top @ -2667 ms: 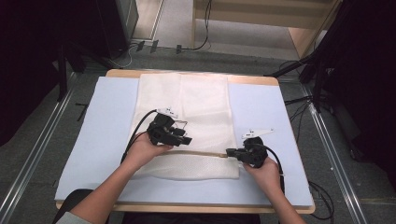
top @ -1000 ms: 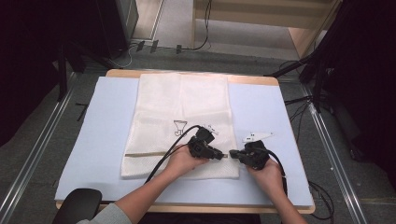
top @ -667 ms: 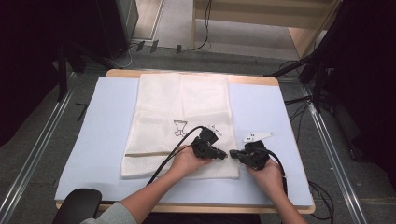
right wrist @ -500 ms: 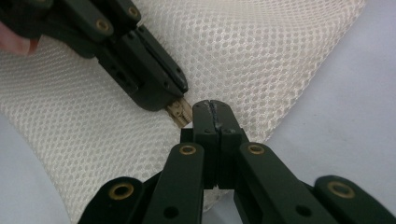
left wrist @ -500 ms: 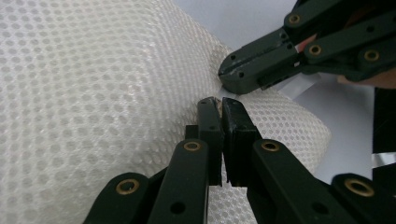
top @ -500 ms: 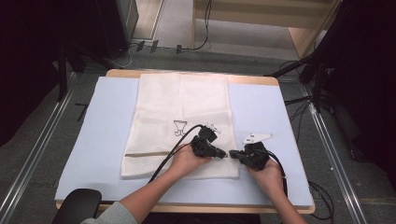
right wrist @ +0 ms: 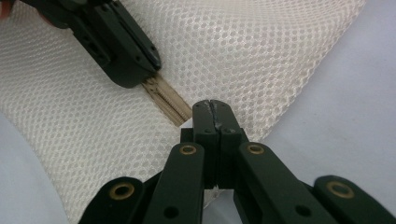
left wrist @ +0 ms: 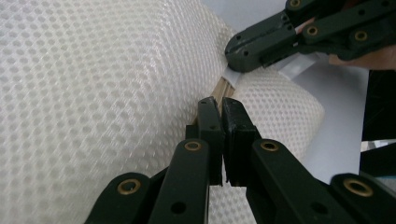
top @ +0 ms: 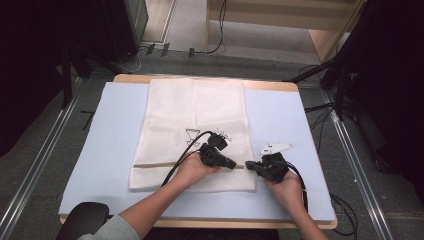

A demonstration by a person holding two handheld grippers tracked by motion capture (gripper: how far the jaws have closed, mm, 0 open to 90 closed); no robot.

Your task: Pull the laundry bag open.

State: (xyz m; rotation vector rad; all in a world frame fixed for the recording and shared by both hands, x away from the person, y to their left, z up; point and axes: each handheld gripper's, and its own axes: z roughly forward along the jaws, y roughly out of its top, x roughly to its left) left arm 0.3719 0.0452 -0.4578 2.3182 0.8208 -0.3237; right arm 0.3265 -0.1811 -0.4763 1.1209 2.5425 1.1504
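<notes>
A white mesh laundry bag (top: 195, 135) lies flat on the pale blue padded mat (top: 100, 150) that covers the table. The left gripper (left wrist: 222, 105) is clenched on its tan zipper (right wrist: 166, 100), whose slider is hidden between the jaws. The right gripper (right wrist: 212, 109) is clamped on the zipper's end at the bag's edge, the pinched part out of sight.
</notes>
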